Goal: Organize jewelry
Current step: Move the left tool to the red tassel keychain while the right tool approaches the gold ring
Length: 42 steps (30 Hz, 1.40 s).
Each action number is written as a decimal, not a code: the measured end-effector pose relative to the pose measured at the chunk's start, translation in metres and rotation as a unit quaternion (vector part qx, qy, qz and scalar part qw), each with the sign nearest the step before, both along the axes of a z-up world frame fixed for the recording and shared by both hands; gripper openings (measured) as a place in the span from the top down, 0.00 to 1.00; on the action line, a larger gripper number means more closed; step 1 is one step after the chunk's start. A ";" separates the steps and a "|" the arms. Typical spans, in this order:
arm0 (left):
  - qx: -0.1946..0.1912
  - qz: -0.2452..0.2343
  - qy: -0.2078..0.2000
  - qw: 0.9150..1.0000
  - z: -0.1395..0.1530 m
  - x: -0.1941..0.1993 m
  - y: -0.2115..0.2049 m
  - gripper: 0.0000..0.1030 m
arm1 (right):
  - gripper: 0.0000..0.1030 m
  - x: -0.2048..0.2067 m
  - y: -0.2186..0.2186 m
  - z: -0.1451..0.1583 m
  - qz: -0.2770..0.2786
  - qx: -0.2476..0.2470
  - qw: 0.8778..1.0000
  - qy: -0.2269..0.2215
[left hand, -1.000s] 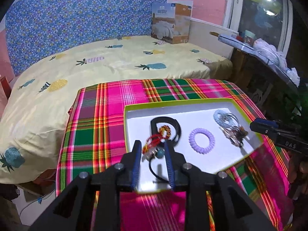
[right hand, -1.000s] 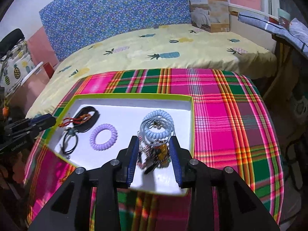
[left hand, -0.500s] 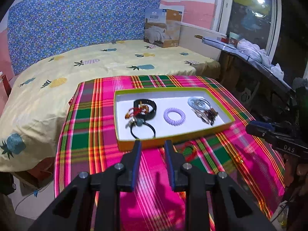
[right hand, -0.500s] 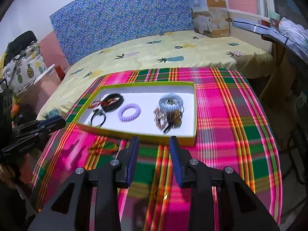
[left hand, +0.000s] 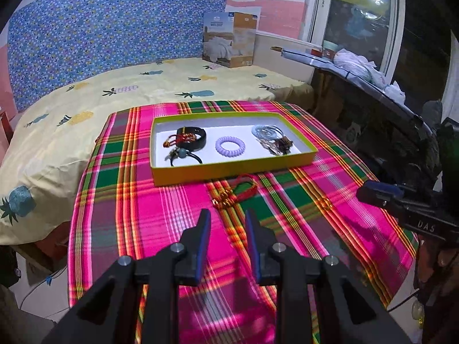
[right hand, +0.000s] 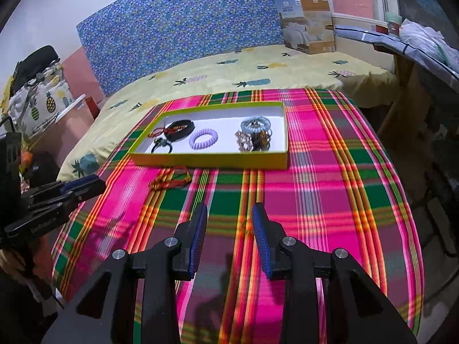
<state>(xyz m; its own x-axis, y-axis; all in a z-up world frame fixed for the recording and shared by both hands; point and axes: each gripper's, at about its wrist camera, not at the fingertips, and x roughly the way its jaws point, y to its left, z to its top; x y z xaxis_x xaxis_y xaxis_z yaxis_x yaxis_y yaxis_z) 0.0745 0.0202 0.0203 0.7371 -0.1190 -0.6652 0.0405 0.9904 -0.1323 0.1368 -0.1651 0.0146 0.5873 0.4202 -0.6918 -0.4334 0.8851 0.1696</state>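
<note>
A yellow-green tray (left hand: 229, 169) (right hand: 212, 163) with a white floor sits on the plaid cloth. It holds a black band (left hand: 191, 137) with red cords, a lilac coil hair tie (left hand: 230, 145) (right hand: 203, 139), a pale blue coil tie (left hand: 265, 132) (right hand: 255, 123) and a tangle of brown pieces (left hand: 276, 146). A red and gold cord bracelet (left hand: 236, 190) (right hand: 170, 181) lies on the cloth in front of the tray. My left gripper (left hand: 228, 218) and right gripper (right hand: 229, 210) are both open, empty, and held back above the cloth's near part.
The table wears a pink, green and yellow plaid cloth (left hand: 160, 209). Behind it is a bed with a pineapple sheet (left hand: 143, 86) and a cardboard box (left hand: 229, 43). A cluttered shelf (left hand: 358, 66) runs along the right. Bags (right hand: 37, 91) stand at the left.
Both grippers have drawn back from the tray, toward the near side of the table. The red and gold bracelet on the cloth has come into view in front of the tray.
</note>
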 end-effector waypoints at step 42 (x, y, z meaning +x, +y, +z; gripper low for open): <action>0.024 -0.030 0.030 0.999 -0.030 0.037 -0.009 0.67 | 0.68 0.006 -0.002 -0.028 -0.014 -0.021 0.999 0.020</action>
